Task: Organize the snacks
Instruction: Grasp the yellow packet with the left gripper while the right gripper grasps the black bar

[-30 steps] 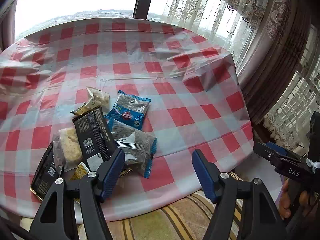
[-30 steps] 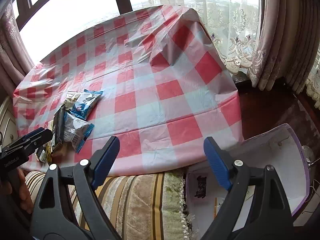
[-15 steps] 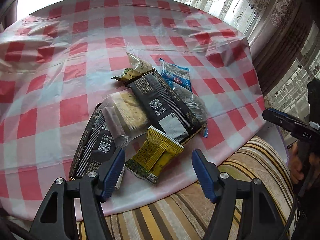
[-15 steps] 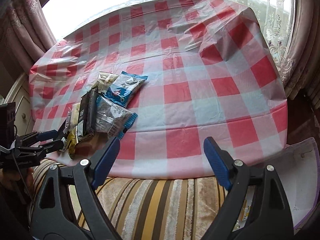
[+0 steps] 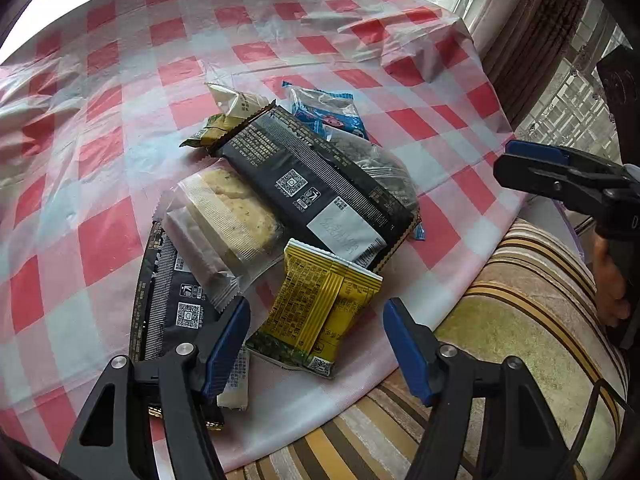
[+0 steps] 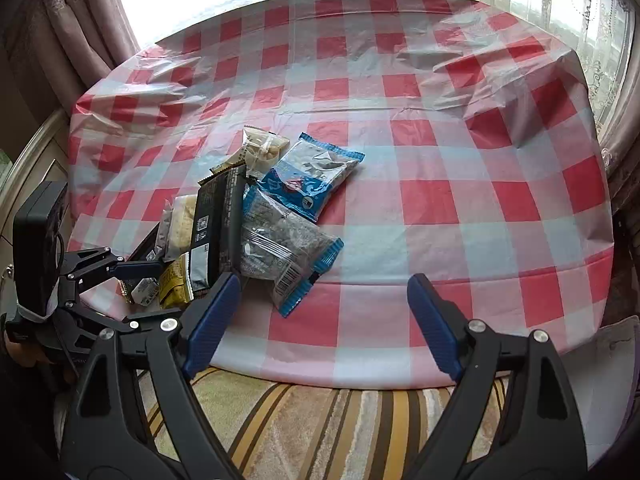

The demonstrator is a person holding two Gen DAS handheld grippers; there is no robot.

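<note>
Snacks lay in a loose heap on the near left part of a table under a red-and-white checked cloth (image 6: pixel 432 200). A long black pack (image 5: pixel 316 188) ran across the middle of the heap, with a clear-wrapped biscuit (image 5: pixel 228 220) leaning against its left side and a second black pack (image 5: pixel 172 300) beneath that. A yellow packet (image 5: pixel 320 304) lay at the near end, touching the long black pack. Behind them sat a pale packet (image 5: pixel 236 108) and a blue packet (image 6: pixel 312 176), and a clear seed bag with blue ends (image 6: pixel 288 252) lay on the right of the heap, partly under the long black pack.

Both grippers were empty. The left gripper (image 5: pixel 316 344) hung over the near end of the heap, its jaws well apart; the yellow packet showed between them, but whether either pad touched it could not be told. A small white stick pack (image 5: pixel 236 384) lay just behind its left finger. The right gripper (image 6: pixel 324 320) was wide open above the cloth's near edge, its left finger (image 6: pixel 212 316) just beside the seed bag and its right finger over bare cloth. A striped cushion (image 6: pixel 320 420) showed below the table edge.
</note>
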